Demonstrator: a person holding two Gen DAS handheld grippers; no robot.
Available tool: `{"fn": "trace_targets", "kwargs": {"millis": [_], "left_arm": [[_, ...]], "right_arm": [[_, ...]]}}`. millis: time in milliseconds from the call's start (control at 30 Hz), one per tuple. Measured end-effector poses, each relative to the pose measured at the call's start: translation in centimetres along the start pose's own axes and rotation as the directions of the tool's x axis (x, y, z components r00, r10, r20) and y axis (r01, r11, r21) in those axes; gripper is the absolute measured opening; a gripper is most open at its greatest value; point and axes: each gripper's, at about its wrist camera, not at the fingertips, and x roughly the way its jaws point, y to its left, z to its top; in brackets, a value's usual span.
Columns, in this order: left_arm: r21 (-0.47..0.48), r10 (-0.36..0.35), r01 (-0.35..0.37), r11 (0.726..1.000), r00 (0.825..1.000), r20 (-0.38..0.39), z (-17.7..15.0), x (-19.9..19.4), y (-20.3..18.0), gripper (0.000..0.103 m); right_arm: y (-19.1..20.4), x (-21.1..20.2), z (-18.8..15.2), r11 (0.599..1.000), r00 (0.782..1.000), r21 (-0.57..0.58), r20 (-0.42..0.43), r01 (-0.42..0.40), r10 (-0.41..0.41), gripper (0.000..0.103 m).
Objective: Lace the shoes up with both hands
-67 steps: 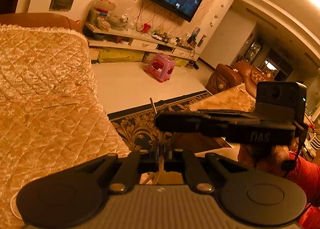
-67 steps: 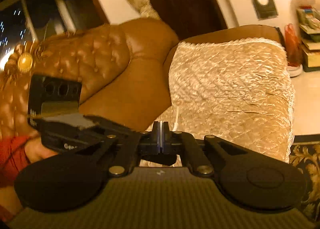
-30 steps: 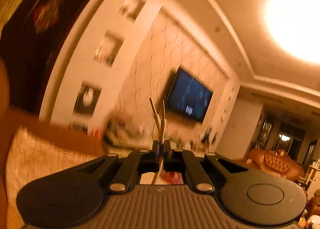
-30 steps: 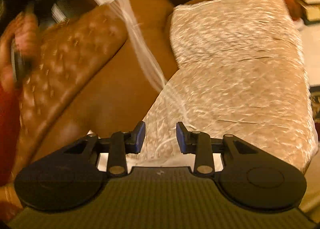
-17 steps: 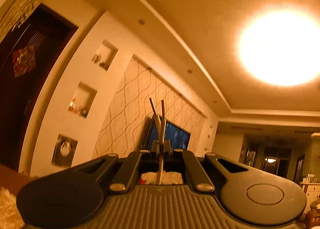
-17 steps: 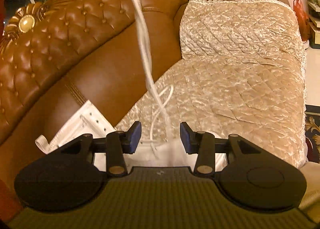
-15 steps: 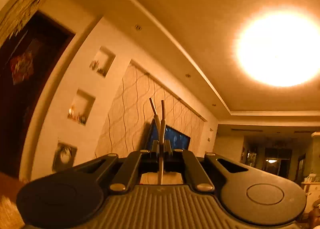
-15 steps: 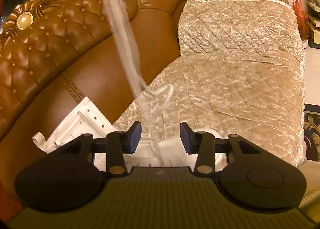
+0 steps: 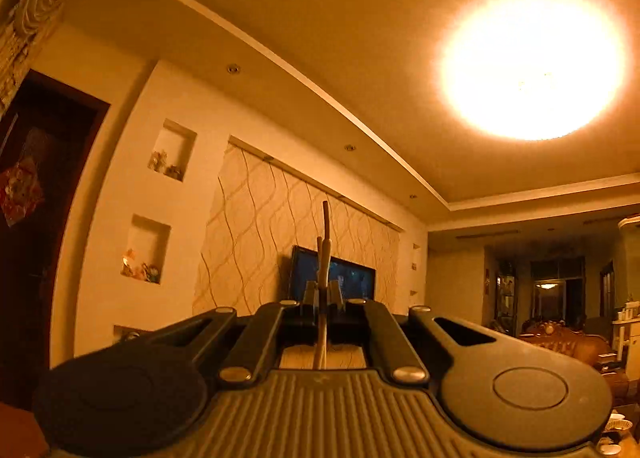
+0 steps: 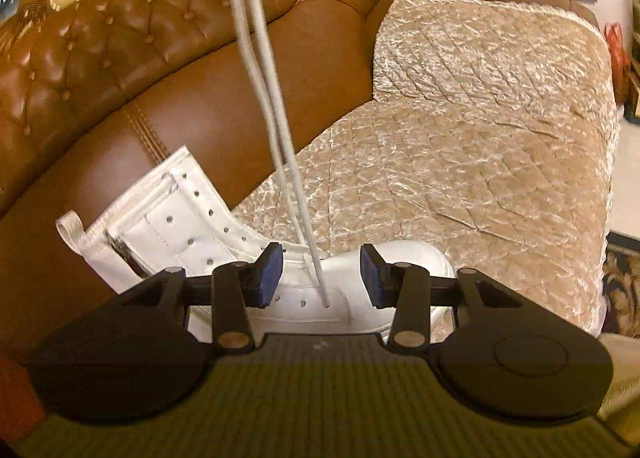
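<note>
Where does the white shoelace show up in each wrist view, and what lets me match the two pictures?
Left wrist: shoelace at centre, pinched in the shut left gripper, tip pointing up.
Right wrist: two strands run from the top edge down to the white boot, between the open right gripper fingers.
Shared landmark: the shoelace itself.

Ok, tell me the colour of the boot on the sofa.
White, though the lighting tints everything orange; the boot shows best in the right wrist view.
</note>
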Motion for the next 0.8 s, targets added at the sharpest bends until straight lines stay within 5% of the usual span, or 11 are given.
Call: {"fn": "trace_targets", "kwargs": {"millis": [133, 167, 200, 233, 400, 500, 600, 800], "left_arm": [[-0.012, -0.001, 0.000, 1.000, 1.000, -0.009, -0.5, 0.7, 0.2, 0.002], [-0.012, 0.001, -0.001, 1.000, 1.000, -0.011, -0.6, 0.9, 0.4, 0.002], [-0.012, 0.002, -0.002, 1.000, 1.000, -0.013, -0.7, 1.0, 0.5, 0.002], [-0.010, 0.002, -0.003, 1.000, 1.000, -0.017, -0.7, 1.2, 0.6, 0.002], [-0.009, 0.005, -0.006, 1.000, 1.000, -0.020, -0.3, 2.7, 1.5, 0.002], [-0.008, 0.008, -0.008, 1.000, 1.000, -0.025, -0.5, 2.7, 2.1, 0.002], [-0.011, 0.008, -0.009, 1.000, 0.999, -0.035, -0.8, 2.8, 2.3, 0.002], [-0.016, 0.006, -0.007, 1.000, 0.999, -0.050, -1.6, 3.2, 2.6, 0.002]], "right_arm": [[0.7, 1.4, -0.4, 0.999, 1.000, -0.029, -0.022, 0.020, -0.020, 0.044], [0.7, 1.9, -0.5, 1.000, 0.999, -0.023, -0.039, 0.018, -0.019, 0.035], [0.7, 2.4, -0.6, 1.000, 0.998, -0.017, -0.060, 0.019, -0.020, 0.010], [0.6, 2.9, -0.7, 1.000, 0.997, -0.008, -0.076, 0.022, -0.023, 0.005], [-1.6, 2.8, -0.7, 0.985, 0.999, 0.171, -0.051, -0.011, 0.020, 0.004], [-3.5, 1.5, -0.9, 0.931, 0.995, 0.352, 0.031, -0.098, 0.093, 0.003], [-3.4, -0.1, -0.3, 0.932, 0.988, 0.339, 0.132, -0.126, 0.086, 0.003], [-2.6, 1.6, -1.0, 0.964, 0.998, 0.261, 0.025, -0.057, 0.052, 0.004]]}}
